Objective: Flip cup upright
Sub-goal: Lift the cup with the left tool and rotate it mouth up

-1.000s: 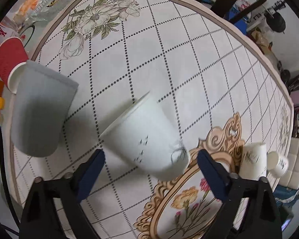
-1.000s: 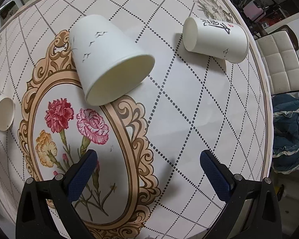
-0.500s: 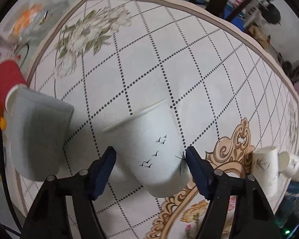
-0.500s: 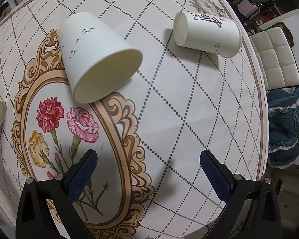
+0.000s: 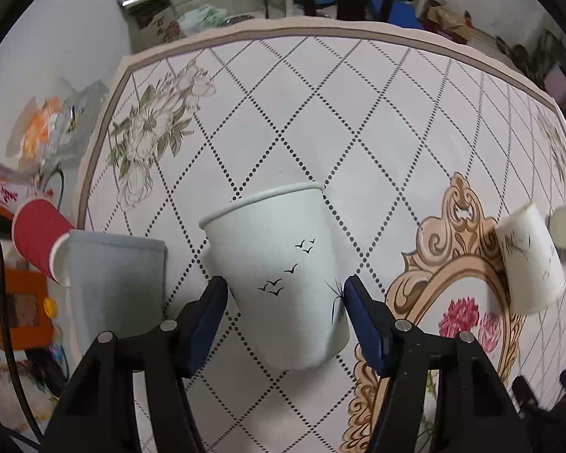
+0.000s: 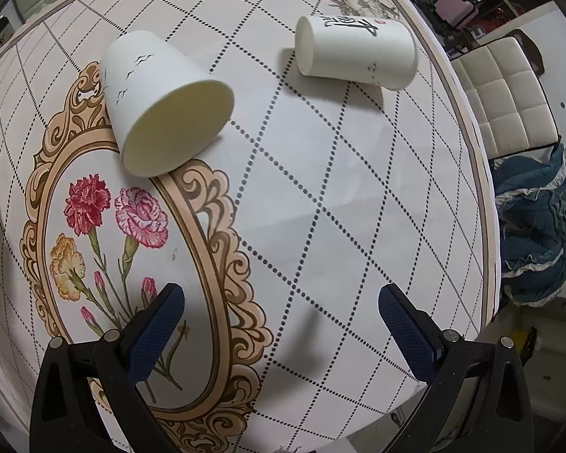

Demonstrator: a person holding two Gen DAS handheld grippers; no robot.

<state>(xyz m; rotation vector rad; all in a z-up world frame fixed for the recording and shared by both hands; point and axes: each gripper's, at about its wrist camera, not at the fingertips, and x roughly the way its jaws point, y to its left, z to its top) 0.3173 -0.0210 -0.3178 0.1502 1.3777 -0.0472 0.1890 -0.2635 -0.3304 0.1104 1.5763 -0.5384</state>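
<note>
Your worktop [image 5: 358, 113] is the biggest thing here, a round one with a smooth printed cover of dotted diamonds, flowers and a gold frame. It looks flat and a bit shiny, so a light cup may slide on it. Around it the room is crowded, with a padded chair [image 6: 505, 94] and a blue cloth heap [image 6: 536, 226] near the edge.

The cup with the little black birds [image 5: 279, 283] sits between the blue pads of your left tool [image 5: 283, 302]. The pads are closed in on its lower half, one on each side, and they look like they touch it. Its rim points away from you, and I cannot tell if it rests on the cover or is lifted. It is a paper cup, so it is very light, thin and easy to squash. I think you should squeeze gently and hold low on the wall, where the bottom keeps it stiff.

A grey cup [image 5: 113, 290] and a red cup [image 5: 37, 234] are close on the left, so turn with care.

Your right tool [image 6: 281, 324] is wide open and holds nothing. It hangs over the flower picture. Ahead of it a second bird cup [image 6: 166, 105] lies on its side, and a cup with black writing [image 6: 358, 53] lies further off near the edge
</note>
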